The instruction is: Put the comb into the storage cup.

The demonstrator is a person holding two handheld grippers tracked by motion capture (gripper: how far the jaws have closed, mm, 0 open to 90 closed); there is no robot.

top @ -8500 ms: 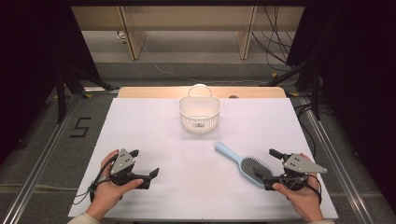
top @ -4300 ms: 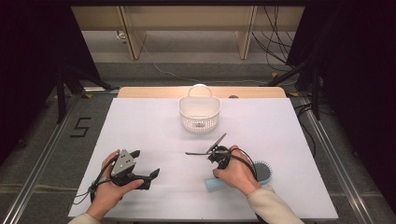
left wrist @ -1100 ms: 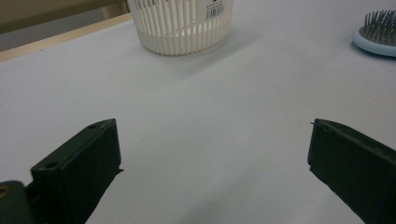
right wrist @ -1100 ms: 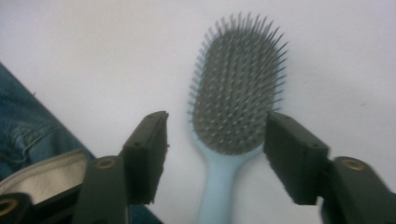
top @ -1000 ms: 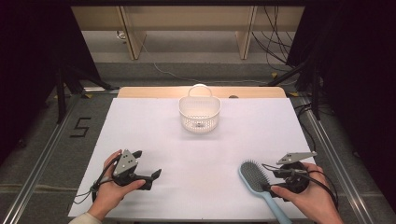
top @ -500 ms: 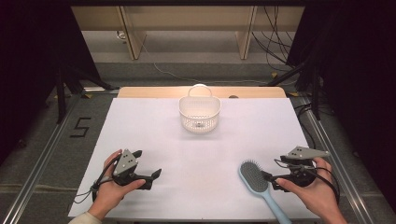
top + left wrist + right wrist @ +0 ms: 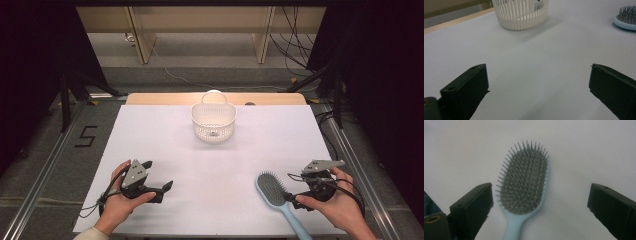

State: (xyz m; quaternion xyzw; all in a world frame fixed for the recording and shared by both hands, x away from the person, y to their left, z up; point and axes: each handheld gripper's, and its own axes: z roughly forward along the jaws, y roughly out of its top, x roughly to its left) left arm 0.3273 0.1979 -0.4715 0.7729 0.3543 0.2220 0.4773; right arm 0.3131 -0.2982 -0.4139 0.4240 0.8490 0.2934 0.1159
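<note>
Light-blue hairbrush (image 7: 274, 191) lies bristles-up on white desk (image 7: 165, 135) just beside right hand-held gripper (image 7: 300, 196), jaws just spread and empty; left hand-held gripper (image 7: 162, 189) spread, empty; white basket (image 7: 213, 121) well apart, nothing between.

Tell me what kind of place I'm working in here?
Most likely a lab recording bench, not a home: a white-covered table set on metal rails, cables trailing over the floor behind it, and dark curtains at both sides. On it lie just a hairbrush and a white basket.
</note>
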